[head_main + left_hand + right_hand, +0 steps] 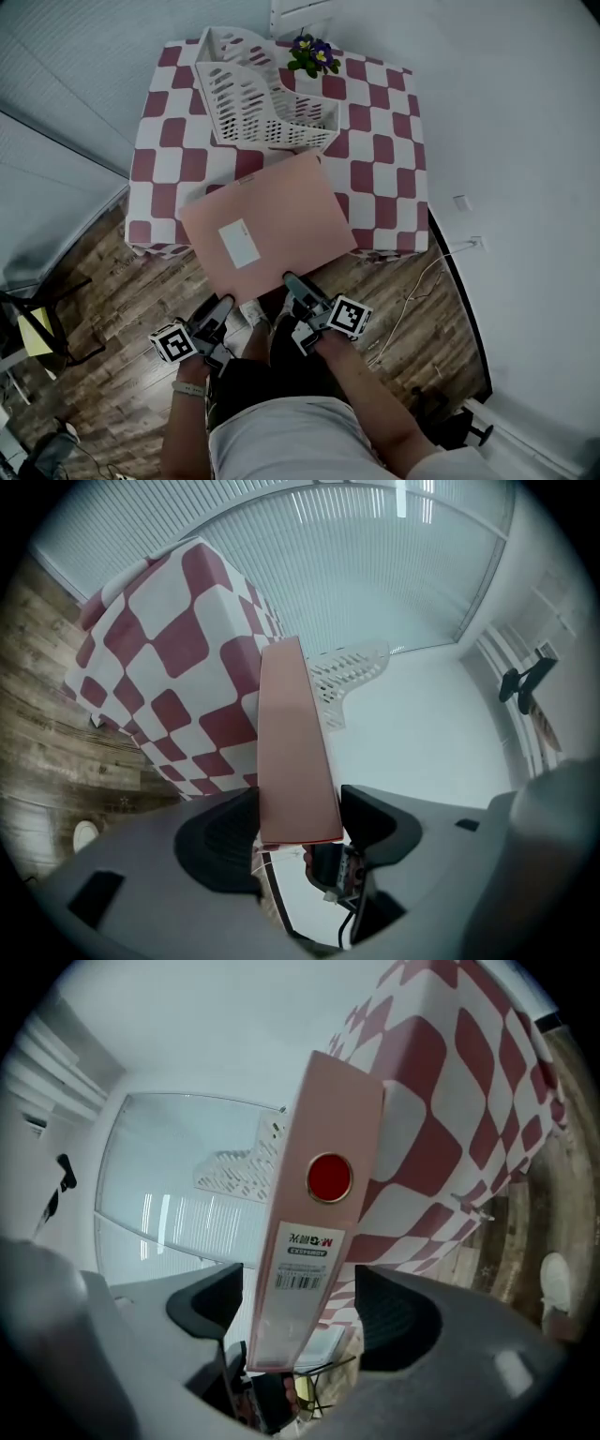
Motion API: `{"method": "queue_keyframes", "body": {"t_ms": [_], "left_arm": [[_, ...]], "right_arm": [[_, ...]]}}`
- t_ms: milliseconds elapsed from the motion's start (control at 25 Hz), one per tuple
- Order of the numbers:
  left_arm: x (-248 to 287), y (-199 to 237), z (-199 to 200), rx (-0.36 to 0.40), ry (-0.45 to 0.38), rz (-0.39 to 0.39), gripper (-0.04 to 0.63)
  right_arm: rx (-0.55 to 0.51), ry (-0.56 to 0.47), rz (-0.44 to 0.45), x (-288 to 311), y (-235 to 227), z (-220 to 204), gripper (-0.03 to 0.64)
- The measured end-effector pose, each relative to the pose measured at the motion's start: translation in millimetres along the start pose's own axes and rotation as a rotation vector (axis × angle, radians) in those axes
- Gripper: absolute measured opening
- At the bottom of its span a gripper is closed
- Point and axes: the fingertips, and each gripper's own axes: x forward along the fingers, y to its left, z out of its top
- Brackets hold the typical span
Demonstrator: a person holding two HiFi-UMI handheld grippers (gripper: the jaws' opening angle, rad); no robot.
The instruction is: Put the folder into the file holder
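Pink folder (267,225) lies label-up just in front of the white file holder (253,103), overhanging the checkered table (384,150). The left gripper (223,305) clamps its near edge. The right gripper (295,284) gapes wide around the spine, touching nothing. Still the pickup stage; next, probably regrip, stand it upright and slot it in.

light: dim, even | edges: fisheye, dark vignette | focus: sharp

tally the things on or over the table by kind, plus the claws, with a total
folder: 1
file holder: 1
plant: 1
claws: 2, left claw and right claw
total: 5
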Motion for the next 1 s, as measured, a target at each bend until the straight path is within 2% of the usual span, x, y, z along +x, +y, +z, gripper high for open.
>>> {"method": "queue_keyframes", "body": {"t_ms": [320, 440, 600, 800, 1000], "left_arm": [[-8, 3, -11, 0.005, 0.044, -0.011, 0.264], [-8, 4, -17, 0.004, 0.074, -0.010, 0.261], [-10, 0, -17, 0.007, 0.085, -0.019, 0.261], [-9, -10, -23, 0.069, 0.138, -0.039, 0.264], [-2, -27, -23, 0.180, 0.197, -0.061, 0.264]], "right_arm": [[0.039, -0.022, 0.123, 25, 1, 2, 0.355], [0.040, -0.007, 0.132, 31, 2, 2, 0.353], [0.045, -0.015, 0.123, 30, 5, 2, 0.306], [-0.006, -0.048, 0.109, 23, 15, 7, 0.284], [-0.092, -0.054, 0.082, 13, 35, 20, 0.275]]}}
